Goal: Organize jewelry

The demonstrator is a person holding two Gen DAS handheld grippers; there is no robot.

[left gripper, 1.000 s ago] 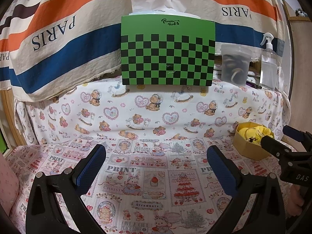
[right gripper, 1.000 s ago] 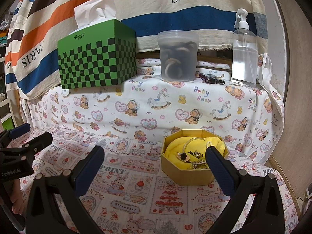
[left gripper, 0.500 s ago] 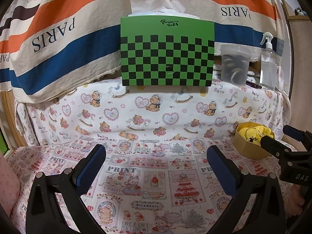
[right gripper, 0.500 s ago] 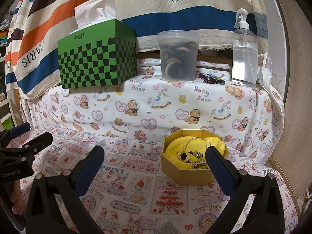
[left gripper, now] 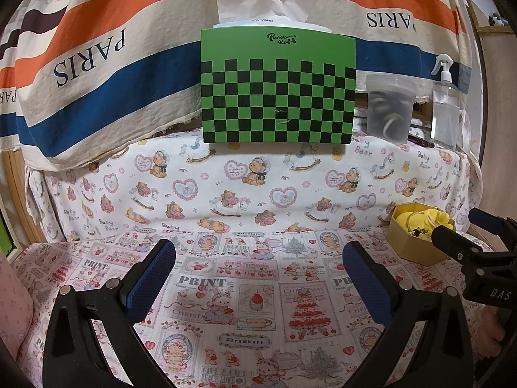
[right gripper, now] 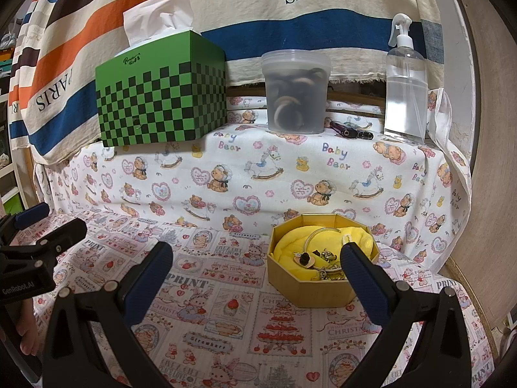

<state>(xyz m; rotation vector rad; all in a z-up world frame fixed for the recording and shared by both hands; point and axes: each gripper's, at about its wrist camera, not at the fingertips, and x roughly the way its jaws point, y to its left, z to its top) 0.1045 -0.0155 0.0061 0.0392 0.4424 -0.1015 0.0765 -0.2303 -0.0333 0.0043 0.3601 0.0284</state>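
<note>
Both grippers' jaws wide, holding nothing; octagonal box (right gripper: 323, 286) holds jewelry (right gripper: 320, 258), possibly earrings.

a gold eight-sided box (right gripper: 318, 291), open at the top, sits on the printed cloth at four o'clock in the right wrist view. a yellow cushion (right gripper: 290, 242) fills it, with a thin bangle (right gripper: 318, 233) and small tangled trinkets (right gripper: 324, 260) on top.

green checkered tissue box (right gripper: 161, 90) | lidded plastic tub (right gripper: 295, 92) | spray bottle (right gripper: 406, 80) | striped PARIS cloth (left gripper: 97, 64)
</note>
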